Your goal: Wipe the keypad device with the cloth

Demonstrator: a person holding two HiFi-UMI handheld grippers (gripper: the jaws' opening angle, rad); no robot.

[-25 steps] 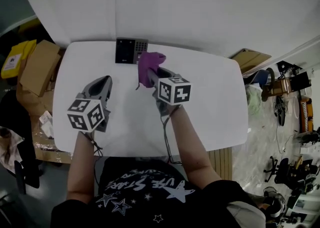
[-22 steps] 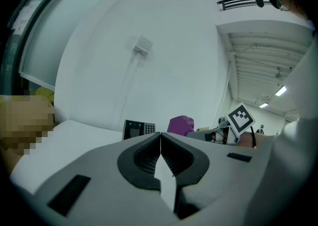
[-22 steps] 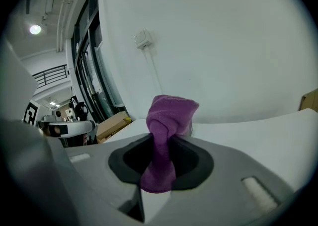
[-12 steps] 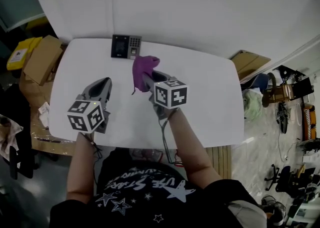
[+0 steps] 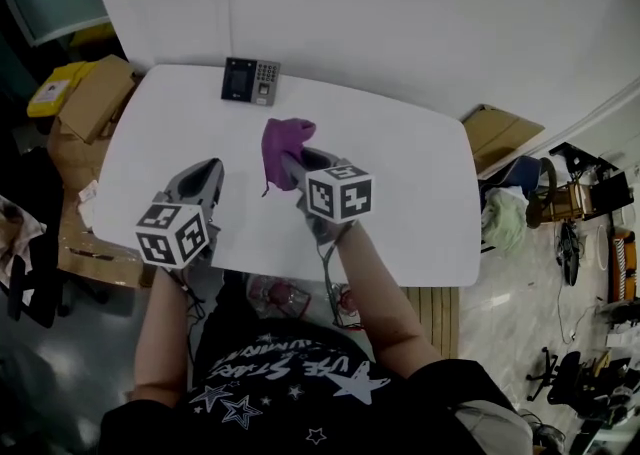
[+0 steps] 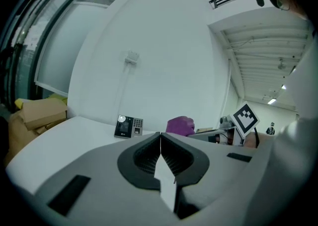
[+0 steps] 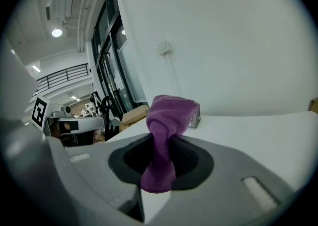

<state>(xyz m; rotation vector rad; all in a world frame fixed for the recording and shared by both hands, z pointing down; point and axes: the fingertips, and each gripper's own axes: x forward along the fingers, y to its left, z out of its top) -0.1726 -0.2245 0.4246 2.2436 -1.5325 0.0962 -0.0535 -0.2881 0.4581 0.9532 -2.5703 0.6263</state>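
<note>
The keypad device (image 5: 249, 80) is a small dark unit with a screen and a grey keypad, standing at the far edge of the white table (image 5: 400, 173) against the wall; it also shows as the keypad device (image 6: 128, 126) in the left gripper view. My right gripper (image 5: 287, 158) is shut on the purple cloth (image 5: 283, 146), held above the table short of the device. The cloth (image 7: 166, 130) bunches up out of the jaws and hides most of the device (image 7: 197, 117) behind it. My left gripper (image 5: 208, 171) hovers at the left, shut and holding nothing.
Cardboard boxes (image 5: 92, 101) and a yellow bag (image 5: 55, 90) lie on the floor left of the table. More boxes (image 5: 500, 133), chairs and clutter stand to the right. A white wall rises directly behind the table's far edge.
The right gripper and the purple cloth have drawn back from the keypad device toward me, widening the gap. The left gripper has kept its place.
</note>
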